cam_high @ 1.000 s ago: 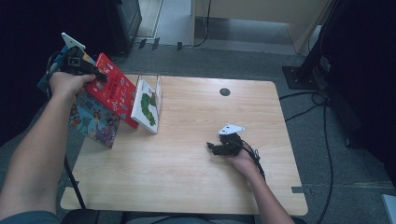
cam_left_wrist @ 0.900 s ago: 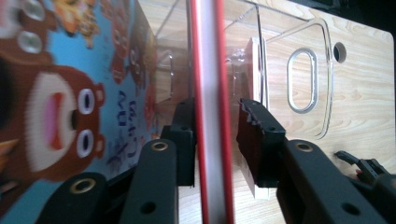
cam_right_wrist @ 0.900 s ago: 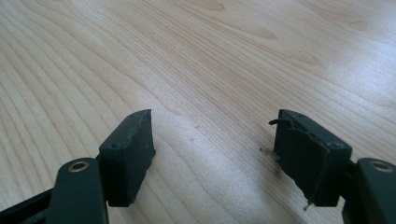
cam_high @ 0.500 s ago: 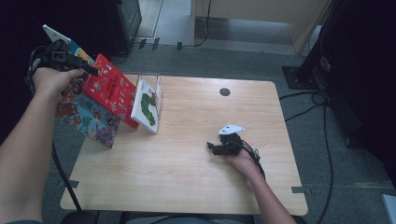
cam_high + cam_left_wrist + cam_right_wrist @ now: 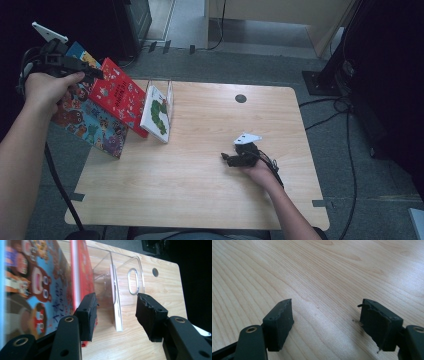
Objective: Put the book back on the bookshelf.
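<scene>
Red book leans at the worktop's 10 o'clock corner, tilted w/ its top toward 10 o'clock, bottom edge near the clear acrylic stand. Behind it, overhanging the worktop edge, a blue picture book w/ cartoon bears; its cover carries writing, too blurred to read in the left gripper view. In the stand sits a white book w/ a green caterpillar on the cover, no legible title. Left hand-held gripper is up at 10 o'clock, off the worktop edge, tips by the red book's top; in the left gripper view its jaws stand wide, one jaw just beside the red book, the stand seen between them, nothing clamped. Right hand-held gripper rests on the worktop right of centre, well apart from the books, jaws wide over bare wood. Open room: whole near half of the worktop & the 2 o'clock side, bar a small dark hole at 1 o'clock.
</scene>
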Tool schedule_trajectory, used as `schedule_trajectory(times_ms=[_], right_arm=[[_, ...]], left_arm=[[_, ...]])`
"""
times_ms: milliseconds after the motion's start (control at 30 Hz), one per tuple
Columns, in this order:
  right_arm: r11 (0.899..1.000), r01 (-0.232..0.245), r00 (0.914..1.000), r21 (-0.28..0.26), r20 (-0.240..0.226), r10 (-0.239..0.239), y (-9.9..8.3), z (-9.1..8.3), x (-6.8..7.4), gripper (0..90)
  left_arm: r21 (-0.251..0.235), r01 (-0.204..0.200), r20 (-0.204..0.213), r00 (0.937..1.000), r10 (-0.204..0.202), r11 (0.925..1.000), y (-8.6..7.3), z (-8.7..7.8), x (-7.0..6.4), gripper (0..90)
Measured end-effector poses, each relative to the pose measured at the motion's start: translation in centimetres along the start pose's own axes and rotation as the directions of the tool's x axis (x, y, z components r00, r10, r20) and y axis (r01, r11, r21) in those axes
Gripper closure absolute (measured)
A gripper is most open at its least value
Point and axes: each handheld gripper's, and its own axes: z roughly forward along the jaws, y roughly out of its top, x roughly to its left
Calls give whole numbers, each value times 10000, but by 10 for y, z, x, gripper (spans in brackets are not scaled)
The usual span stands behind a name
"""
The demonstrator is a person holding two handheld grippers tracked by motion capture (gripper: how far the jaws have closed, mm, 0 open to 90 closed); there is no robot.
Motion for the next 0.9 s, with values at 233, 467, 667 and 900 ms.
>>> schedule_trajectory(times_ms=[233,467,667,900], right_arm=[[10000,14,10000,16,-19,-14,0,0,0,256],[10000,40,10000,20,-56,-40,0,0,0,243],[10000,48,10000,38,-86,-47,0,0,0,239],[10000,70,10000,47,-56,-70,0,0,0,237]], left_arm=[[246,-427,397,9983,417,9988,-13,11,-24,477],[478,-845,580,9950,817,9953,-33,30,-40,477],[558,-1020,805,9920,973,9932,-50,43,-48,475],[762,-1358,1000,9867,1279,9878,-73,63,-55,464]])
